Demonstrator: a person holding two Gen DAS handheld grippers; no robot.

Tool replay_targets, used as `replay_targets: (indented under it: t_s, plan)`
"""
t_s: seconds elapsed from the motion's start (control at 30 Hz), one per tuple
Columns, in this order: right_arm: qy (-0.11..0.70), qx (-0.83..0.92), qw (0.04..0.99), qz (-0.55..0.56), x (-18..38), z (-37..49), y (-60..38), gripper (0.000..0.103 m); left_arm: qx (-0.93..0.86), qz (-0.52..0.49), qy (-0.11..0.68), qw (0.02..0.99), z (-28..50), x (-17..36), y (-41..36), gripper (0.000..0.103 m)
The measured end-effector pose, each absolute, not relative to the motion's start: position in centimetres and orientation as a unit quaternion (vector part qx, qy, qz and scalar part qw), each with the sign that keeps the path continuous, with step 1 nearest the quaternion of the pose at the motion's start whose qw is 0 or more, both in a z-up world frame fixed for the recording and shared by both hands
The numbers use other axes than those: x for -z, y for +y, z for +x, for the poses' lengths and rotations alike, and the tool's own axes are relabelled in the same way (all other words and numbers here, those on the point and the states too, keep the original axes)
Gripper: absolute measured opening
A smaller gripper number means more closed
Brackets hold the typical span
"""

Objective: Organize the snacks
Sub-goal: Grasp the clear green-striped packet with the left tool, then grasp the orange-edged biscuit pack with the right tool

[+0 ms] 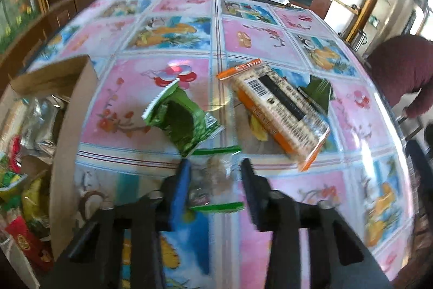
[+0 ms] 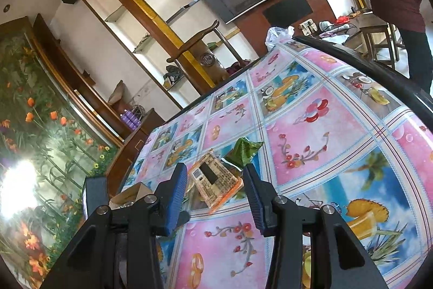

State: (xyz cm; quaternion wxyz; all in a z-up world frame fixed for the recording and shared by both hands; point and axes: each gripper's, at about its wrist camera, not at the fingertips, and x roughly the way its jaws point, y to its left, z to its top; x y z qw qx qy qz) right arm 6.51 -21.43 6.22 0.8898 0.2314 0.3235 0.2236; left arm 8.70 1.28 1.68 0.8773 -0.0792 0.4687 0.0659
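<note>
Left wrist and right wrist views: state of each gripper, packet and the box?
left gripper: open, fingers either side of a clear packet, not clamped.
clear packet: flat on the table, green-edged, sealed.
green packet: crumpled, lying on the table.
orange packet: flat, barcode side up, sealed.
dark green packet: partly under the orange one.
cardboard box: open, holds snack packets.
right gripper: open, empty, above the table.

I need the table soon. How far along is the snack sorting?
Done: several packets already lie in the brown cardboard box. In hand: the open left hand-held gripper straddles a clear green-edged packet, not yet gripped. Left: the crumpled green foil packet and the orange-edged cracker pack on the table; the right hand-held gripper is empty.
</note>
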Motion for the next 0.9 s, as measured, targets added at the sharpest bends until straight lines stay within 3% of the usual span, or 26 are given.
replay_targets:
  t_s: [0.33, 0.43, 0.63, 0.9]
  plan:
    - [0.344, -0.211, 0.891, 0.205, -5.2, 7.5, -20.9, 0.047, -0.021, -0.057, 0.441, 0.895, 4.8, -2.1, 3.0, 0.028]
    - [0.360, -0.223, 0.886, 0.189, -4.5, 7.9, -19.8, 0.055, -0.006, -0.074, 0.426, 0.902, 4.7, -2.9, 3.5, 0.028]
    - [0.398, -0.261, 0.867, 0.147, -3.0, 9.0, -16.4, 0.061, 0.021, -0.102, 0.404, 0.909, 4.2, -4.8, 4.5, 0.028]
    - [0.423, -0.232, 0.876, 0.004, -1.9, 12.8, -10.5, 0.066, 0.023, -0.114, 0.399, 0.910, 4.0, -5.4, 5.2, 0.028]
